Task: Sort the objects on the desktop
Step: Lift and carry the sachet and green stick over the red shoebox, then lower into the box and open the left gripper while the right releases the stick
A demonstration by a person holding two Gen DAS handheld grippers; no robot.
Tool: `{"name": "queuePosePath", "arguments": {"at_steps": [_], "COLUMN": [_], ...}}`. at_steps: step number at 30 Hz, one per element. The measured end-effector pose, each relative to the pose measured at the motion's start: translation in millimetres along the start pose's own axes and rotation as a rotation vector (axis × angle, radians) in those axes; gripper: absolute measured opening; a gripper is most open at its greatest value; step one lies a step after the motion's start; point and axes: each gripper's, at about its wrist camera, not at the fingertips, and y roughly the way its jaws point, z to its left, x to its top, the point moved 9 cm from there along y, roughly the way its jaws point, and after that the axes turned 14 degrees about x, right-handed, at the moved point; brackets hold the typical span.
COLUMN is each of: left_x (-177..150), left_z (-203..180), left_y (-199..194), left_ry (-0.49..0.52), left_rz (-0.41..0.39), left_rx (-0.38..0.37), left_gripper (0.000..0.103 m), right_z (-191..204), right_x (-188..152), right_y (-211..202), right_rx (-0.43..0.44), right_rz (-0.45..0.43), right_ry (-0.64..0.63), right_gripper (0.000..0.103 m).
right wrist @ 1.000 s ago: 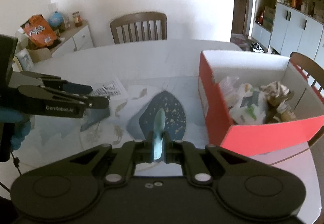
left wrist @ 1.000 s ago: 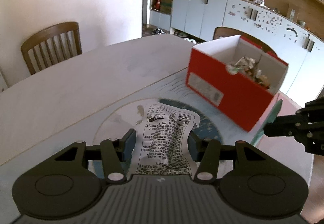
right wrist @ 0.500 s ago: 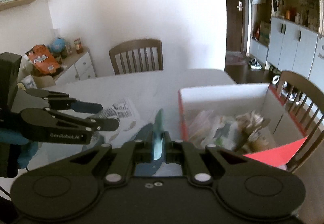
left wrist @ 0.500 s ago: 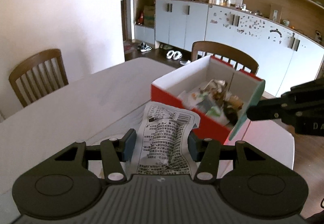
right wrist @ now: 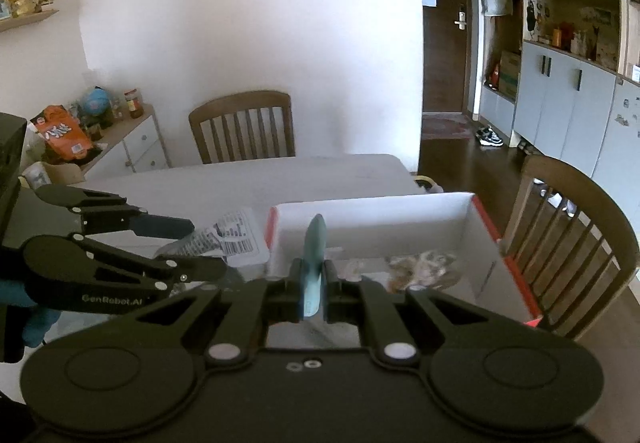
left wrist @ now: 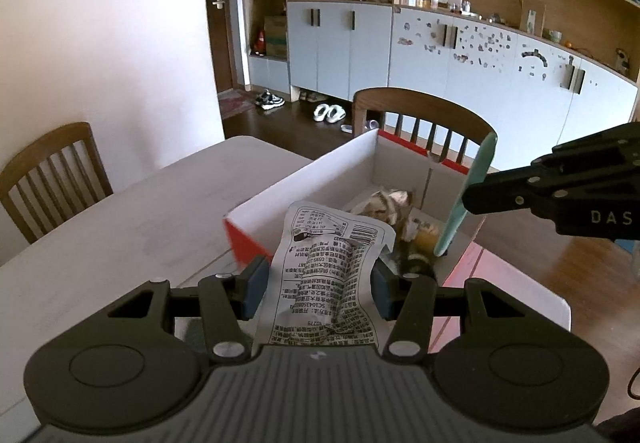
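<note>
Wrappers are what you are carrying: your left gripper [left wrist: 318, 283] is clamped across the width of a crumpled white printed packet [left wrist: 326, 283], which juts forward over the near wall of the red cardboard box [left wrist: 304, 183]. Your right gripper [right wrist: 312, 289] has its jaws pressed together on a thin teal sheet [right wrist: 313, 263], held edge-on so it stands upright above the box's open top. From the left wrist view that teal sheet [left wrist: 468, 203] hangs over the box's right side. Gripping each piece by one end leaves the free end pointing at the opening, so it should fall inside when you let go. Crumpled scraps [right wrist: 420, 267] already lie on the box floor, and the box sits on the white table [left wrist: 120, 235] near its edge, beside a wooden chair [right wrist: 568, 243]. Both pieces look ready for release, though the packet may need to go further over the wall.
</note>
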Motion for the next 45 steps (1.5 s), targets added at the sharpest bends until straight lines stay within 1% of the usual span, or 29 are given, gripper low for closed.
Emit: {"name": "queuePosePath", "arguments": {"at_steps": [7,12,20,25,30,34,42,45], "left_x": [15,18,17,12,9,6,0,-5], "left_z": [-36,-48,-62,-63,-69,-70,-73,-74], "left_y": [27,45,77,96,115,127,145,151], "left_ry": [0.018,0.021,0.011,0.006,0.024,0.024,0.058,0.056], "left_rz": [0.034,0.059,0.113,0.154,0.187,0.208,0.246,0.275], "left_rx": [0.01,0.03,0.078,0.101,0.117,0.125,0.153,0.139], "left_gripper": [0.052,0.052,0.052,0.052,0.052,0.052,0.052,0.052], "right_z": [-45,-76,-117,-132,-140,-146,-153,-157], "right_x": [3,-2,-18,-26,-35,-39,-45,-48], "right_y": [-7,-11,-5,11,26,38,62,69], "right_rx": [-0.026,-0.047,-0.087,-0.091,-0.081,-0.064,-0.067,-0.071], "right_rz": [0.013,0.032,0.093,0.137,0.18,0.212,0.261,0.279], "right_ry": [0.005,0.009,0.004,-0.008,-0.023,-0.023,-0.046,-0.034], "right_gripper": [0.007,0.007,0.007,0.007,0.007,0.007,0.007,0.008]}}
